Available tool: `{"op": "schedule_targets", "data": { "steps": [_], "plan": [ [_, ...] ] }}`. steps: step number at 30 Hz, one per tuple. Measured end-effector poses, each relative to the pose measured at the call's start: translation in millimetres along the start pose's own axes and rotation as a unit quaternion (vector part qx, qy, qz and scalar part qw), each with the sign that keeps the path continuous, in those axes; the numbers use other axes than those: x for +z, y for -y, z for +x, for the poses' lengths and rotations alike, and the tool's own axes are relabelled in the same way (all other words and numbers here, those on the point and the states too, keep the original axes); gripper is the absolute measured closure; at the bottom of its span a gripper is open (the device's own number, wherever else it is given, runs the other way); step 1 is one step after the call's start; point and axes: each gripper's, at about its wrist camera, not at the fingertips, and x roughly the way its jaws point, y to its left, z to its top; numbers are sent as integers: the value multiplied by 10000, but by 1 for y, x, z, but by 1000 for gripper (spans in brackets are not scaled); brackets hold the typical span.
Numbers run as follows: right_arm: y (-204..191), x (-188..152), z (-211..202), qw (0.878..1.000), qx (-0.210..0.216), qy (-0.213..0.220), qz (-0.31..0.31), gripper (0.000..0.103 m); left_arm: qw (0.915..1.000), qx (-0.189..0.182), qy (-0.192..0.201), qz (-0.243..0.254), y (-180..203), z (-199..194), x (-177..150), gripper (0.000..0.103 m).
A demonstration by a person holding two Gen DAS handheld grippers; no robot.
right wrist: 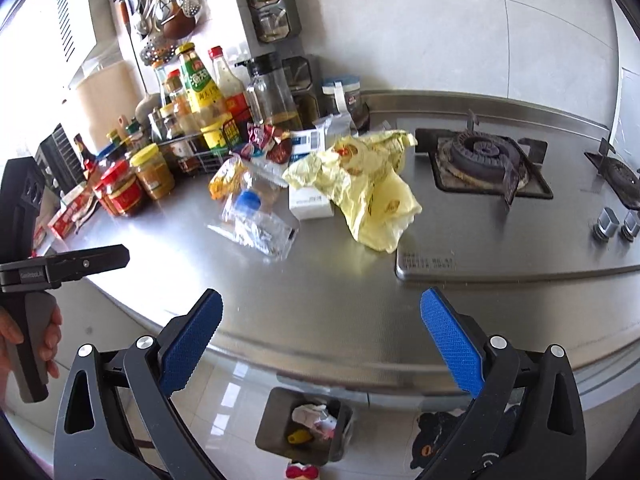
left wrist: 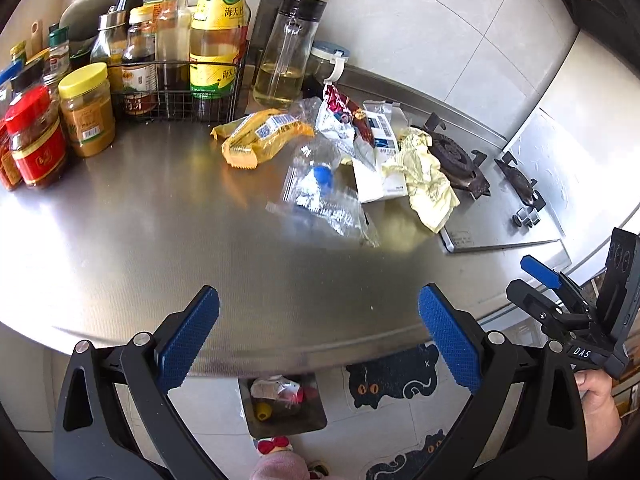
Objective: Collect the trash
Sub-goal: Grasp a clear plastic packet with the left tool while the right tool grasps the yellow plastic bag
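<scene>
A pile of trash lies on the steel counter (left wrist: 140, 220): a crushed clear bottle with a blue cap (left wrist: 320, 188) (right wrist: 256, 216), a yellow snack wrapper (left wrist: 260, 136) (right wrist: 230, 178), a crumpled pale yellow bag (left wrist: 428, 176) (right wrist: 368, 192), a white carton (left wrist: 380, 160) (right wrist: 310, 202) and a red wrapper (left wrist: 344, 110) (right wrist: 266, 140). My left gripper (left wrist: 320, 336) is open and empty above the counter's front edge. My right gripper (right wrist: 320, 340) is open and empty, also short of the pile. A grey bin (left wrist: 284, 404) (right wrist: 304, 426) with some trash stands on the floor below.
Sauce bottles and jars in a wire rack (left wrist: 176, 96) stand at the back left. An oil dispenser (left wrist: 288, 52) stands behind the pile. A gas hob (right wrist: 484, 160) with knobs (right wrist: 616, 222) is on the right. A cat mat (left wrist: 392, 376) lies on the floor.
</scene>
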Motion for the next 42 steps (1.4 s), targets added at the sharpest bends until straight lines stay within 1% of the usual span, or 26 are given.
{"op": "schedule_targets", "data": {
  "steps": [2, 4, 6, 8, 10, 14, 18, 21, 22, 23, 24, 25, 26, 27, 30, 31, 32, 34, 35, 37, 38, 41, 42],
  "plan": [
    [0, 11, 11, 10000, -27, -1, -39, 3, 10000, -26, -21, 38, -1, 9, 13, 8],
    [0, 19, 22, 9998, -146, -73, -132, 3, 9999, -68, -94, 36, -3, 22, 23, 8],
    [2, 27, 37, 9991, -320, -210, -164, 3, 9997, -131, -222, -15, -8, 37, 33, 8],
    [6, 33, 49, 9989, -362, -283, -97, 3, 9992, -185, -337, -57, -12, 53, 41, 8],
    [8, 38, 60, 9985, -444, -310, -101, 3, 9990, -156, -425, -60, -16, 68, 48, 8],
    [9, 47, 76, 9973, -650, -289, -195, 3, 9978, -191, -622, -118, -26, 96, 57, 8],
    [10, 55, 88, 9972, -658, -258, -264, 3, 9967, -279, -767, -34, -27, 115, 64, 9],
    [11, 56, 98, 9964, -733, -301, -307, 5, 9955, -386, -866, 51, -25, 125, 67, 14],
    [12, 56, 101, 9961, -772, -311, -300, 9, 9952, -404, -891, 81, -24, 128, 68, 16],
    [13, 57, 104, 9960, -778, -335, -295, 18, 9948, -425, -915, 112, -23, 131, 69, 17],
    [13, 57, 106, 9958, -780, -368, -296, 22, 9944, -453, -946, 144, -20, 134, 70, 21],
    [14, 56, 108, 9956, -796, -398, -307, 30, 9938, -492, -978, 174, -19, 136, 70, 26],
    [14, 56, 111, 9953, -813, -424, -322, 35, 9934, -514, -1007, 208, -18, 138, 70, 28],
    [14, 55, 113, 9952, -804, -455, -328, 39, 9929, -522, -1037, 244, -16, 141, 70, 32],
    [15, 52, 118, 9950, -752, -581, -316, 66, 9923, -564, -1064, 301, -13, 145, 70, 41],
    [15, 51, 120, 9950, -738, -603, -302, 70, 9919, -593, -1079, 298, -12, 145, 70, 42],
    [16, 50, 120, 9952, -703, -619, -281, 73, 9917, -601, -1094, 302, -11, 146, 71, 43],
    [16, 49, 121, 9956, -627, -661, -233, 81, 9912, -611, -1118, 345, -9, 146, 70, 51],
    [16, 48, 120, 9957, -599, -665, -220, 84, 9911, -606, -1122, 377, -8, 146, 69, 53],
    [14, 47, 119, 9959, -568, -672, -214, 87, 9907, -640, -1124, 426, -6, 145, 67, 64],
    [13, 46, 118, 9960, -550, -676, -212, 88, 9905, -648, -1128, 443, -6, 144, 65, 66],
    [11, 44, 111, 9963, -549, -636, -195, 89, 9904, -693, -1105, 465, -2, 142, 62, 82],
    [11, 43, 108, 9964, -553, -613, -191, 89, 9904, -688, -1100, 474, 1, 141, 62, 98]
  ]
}}
